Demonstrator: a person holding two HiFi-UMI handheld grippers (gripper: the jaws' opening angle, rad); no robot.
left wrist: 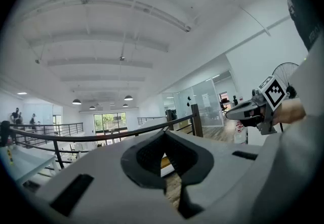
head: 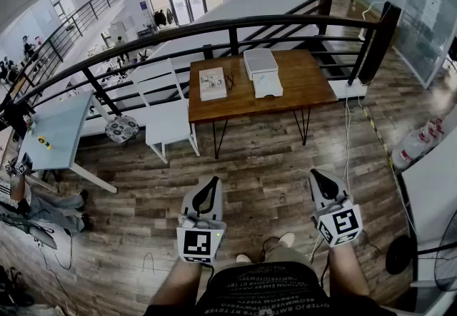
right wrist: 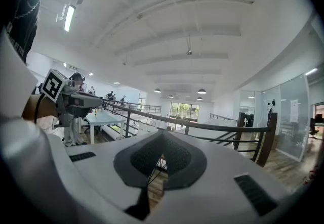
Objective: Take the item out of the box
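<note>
The white box [head: 260,63] sits on the wooden desk [head: 310,86], well ahead of both my tools and roughly between their lines. A flat white piece [head: 268,86] lies just on its near side, and a booklet [head: 212,83] lies toward the left tool's side. My left tool [head: 210,182] and right tool [head: 318,177] hang over the plank floor [head: 264,165], well short of the desk, each with its jaws pressed together on nothing. A white chair [head: 168,118] stands ahead-left of the left tool.
</note>
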